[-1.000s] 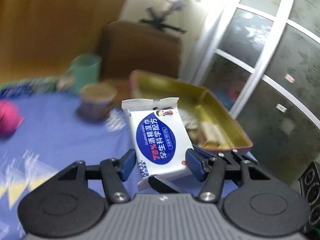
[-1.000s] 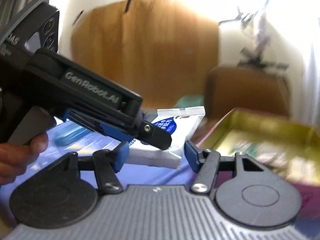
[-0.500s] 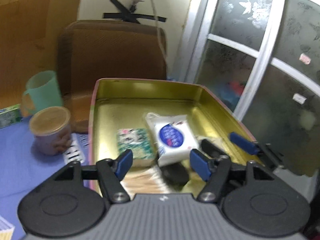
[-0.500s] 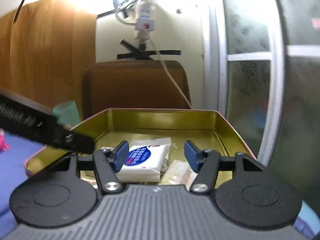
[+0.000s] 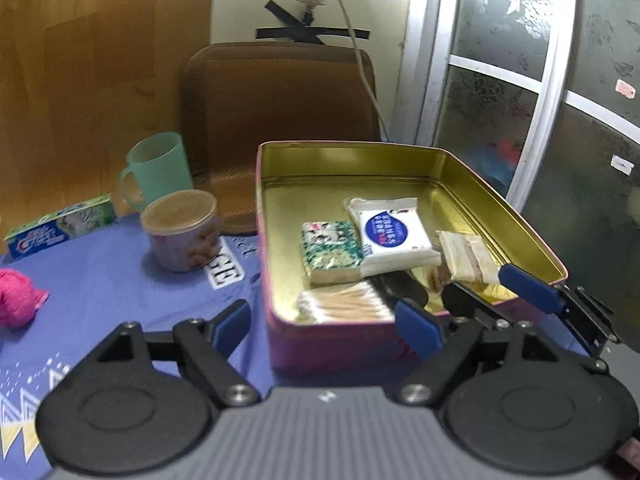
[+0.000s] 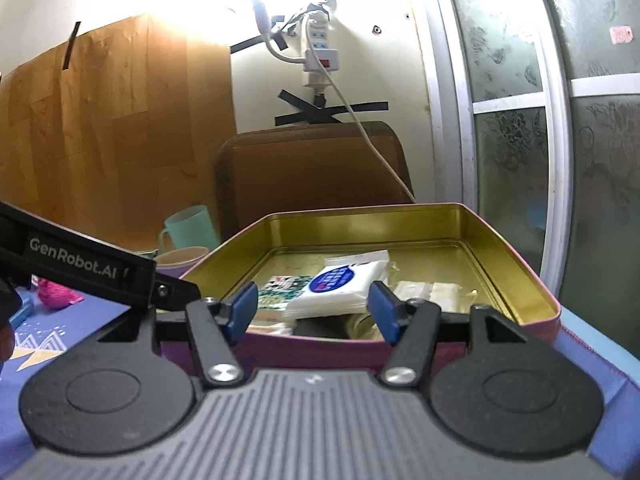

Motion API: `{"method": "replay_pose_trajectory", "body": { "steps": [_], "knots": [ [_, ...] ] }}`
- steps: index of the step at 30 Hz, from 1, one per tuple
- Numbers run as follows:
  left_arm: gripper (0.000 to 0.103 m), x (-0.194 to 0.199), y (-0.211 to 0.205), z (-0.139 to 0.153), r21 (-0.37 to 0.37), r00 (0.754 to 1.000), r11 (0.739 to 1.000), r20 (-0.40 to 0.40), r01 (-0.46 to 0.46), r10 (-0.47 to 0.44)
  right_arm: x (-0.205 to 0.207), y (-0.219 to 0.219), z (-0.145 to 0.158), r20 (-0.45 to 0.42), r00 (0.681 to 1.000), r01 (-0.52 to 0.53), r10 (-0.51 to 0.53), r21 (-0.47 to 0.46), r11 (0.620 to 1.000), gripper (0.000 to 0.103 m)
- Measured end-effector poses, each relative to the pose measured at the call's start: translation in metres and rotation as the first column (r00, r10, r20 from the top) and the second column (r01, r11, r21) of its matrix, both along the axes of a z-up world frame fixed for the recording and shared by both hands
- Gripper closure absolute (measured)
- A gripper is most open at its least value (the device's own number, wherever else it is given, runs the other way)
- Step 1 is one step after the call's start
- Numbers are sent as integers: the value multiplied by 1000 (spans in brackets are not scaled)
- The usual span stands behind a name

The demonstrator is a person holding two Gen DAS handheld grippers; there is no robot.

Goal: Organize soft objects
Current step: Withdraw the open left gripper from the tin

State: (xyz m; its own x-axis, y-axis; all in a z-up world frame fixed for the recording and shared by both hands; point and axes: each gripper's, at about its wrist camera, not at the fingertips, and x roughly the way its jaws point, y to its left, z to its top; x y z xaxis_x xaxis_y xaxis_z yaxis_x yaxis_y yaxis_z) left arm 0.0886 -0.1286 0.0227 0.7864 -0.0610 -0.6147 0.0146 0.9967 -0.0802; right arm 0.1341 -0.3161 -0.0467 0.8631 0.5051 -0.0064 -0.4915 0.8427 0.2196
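A white wet-wipes pack (image 5: 394,236) with a blue oval label lies flat in the gold-lined pink tin (image 5: 340,160), between a green tissue pack (image 5: 332,250) and a wrapped snack bar (image 5: 466,256). Cotton swabs (image 5: 344,304) lie at the tin's near wall. My left gripper (image 5: 325,326) hovers just outside that wall, its jaws opening with nothing between them. My right gripper (image 6: 314,312) stands open at the tin's near edge; the wipes pack (image 6: 340,284) lies beyond its pads, untouched. A pink soft object (image 5: 16,300) rests on the blue cloth at far left.
A lidded snack cup (image 5: 182,236), a mint mug (image 5: 158,172) and a toothpaste box (image 5: 60,228) stand left of the tin. A brown chair back (image 5: 280,120) rises behind it. A frosted glass door (image 5: 560,140) is on the right.
One second ago my left gripper held the wipes pack above the cloth. The pack now lies in the tin, and the left jaws have let go, widened and drawn back. My right gripper swung toward the tin.
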Motion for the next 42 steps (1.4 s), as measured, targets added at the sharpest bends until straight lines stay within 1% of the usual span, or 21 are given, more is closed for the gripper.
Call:
{"method": "replay_pose_trajectory", "body": {
  "steps": [4,9,15,19,27,34,42],
  "knots": [
    [18,-15,13,-3,11,999,999,-3,-43,43,-8,1,-2,-19,1000,-9,9,2,1000,39],
    [18,-28,28,-15,22,996,996,-34,-86,87,-13,3,-4,-53,998,-21,22,17,1000,39],
    [17,-41,44,-27,52,990,990,-42,-134,136,-12,5,0,-113,992,-48,57,82,996,38],
    [14,-47,55,-36,57,986,986,-55,-157,160,-10,8,1,-148,985,-72,88,110,991,38],
    [9,-55,63,-47,91,980,979,-66,-184,190,-10,15,-1,-201,969,-114,143,147,982,38],
    [6,-56,67,-54,134,978,973,-68,-189,200,-13,30,-3,-227,954,-171,197,130,977,38],
    [4,-59,71,-63,143,975,970,-81,-195,207,-14,31,-4,-236,950,-173,204,147,974,38]
  ]
}}
